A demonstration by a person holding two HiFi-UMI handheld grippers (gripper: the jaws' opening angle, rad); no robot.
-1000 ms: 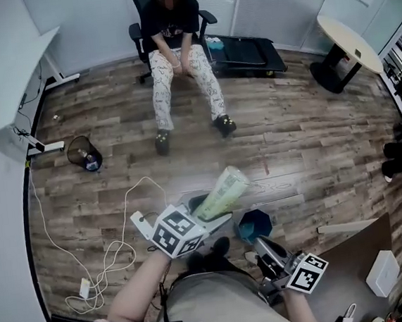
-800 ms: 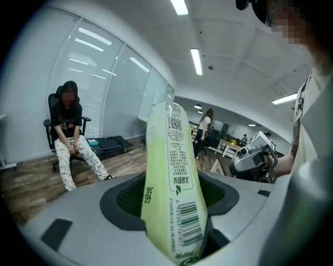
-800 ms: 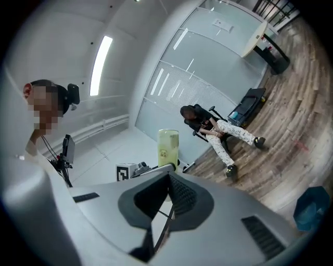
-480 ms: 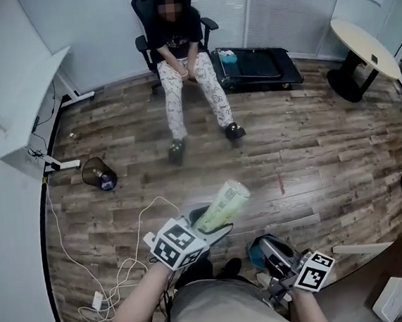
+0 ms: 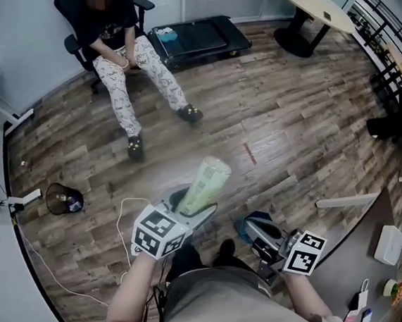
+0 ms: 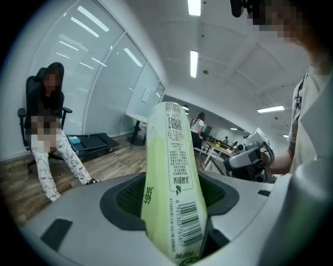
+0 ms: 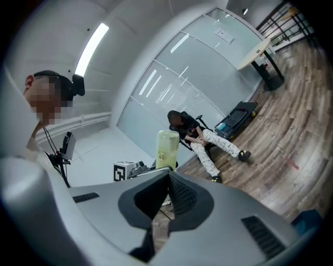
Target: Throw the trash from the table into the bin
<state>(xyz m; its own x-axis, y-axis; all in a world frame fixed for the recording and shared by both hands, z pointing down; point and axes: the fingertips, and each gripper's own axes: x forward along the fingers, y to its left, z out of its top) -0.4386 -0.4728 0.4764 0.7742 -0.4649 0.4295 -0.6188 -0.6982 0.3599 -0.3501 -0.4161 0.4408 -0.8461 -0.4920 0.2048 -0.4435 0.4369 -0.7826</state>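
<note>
I am carrying the bottle (image 5: 204,183) in my left gripper (image 6: 174,210). Its jaws are pressing on the bottle's lower end, and the rest is sticking up and forward, clear of the desk (image 5: 361,247) at my right. My right gripper (image 7: 167,177) is riding along fully closed with nothing in it.

Compared with a second ago, I am walking and swinging round. The seated person (image 5: 116,55) is sliding toward the top left of the head view, and the bin (image 5: 65,199) is dropping lower along the floor's left edge by the wall. The grip on the bottle is looking the same as it did. I judge the pick-up done and the carry half over; the bin is well apart from the bottle, so the drop is not yet due.

A white cable (image 5: 121,212) is looping across the floor (image 5: 288,113) between me and the bin, which I judge a tripping risk. A blue thing (image 5: 252,222) is lying on the floor under my right gripper; I cannot tell what it is. The treadmill (image 5: 200,38) and round table (image 5: 313,1) are standing well off my path.
</note>
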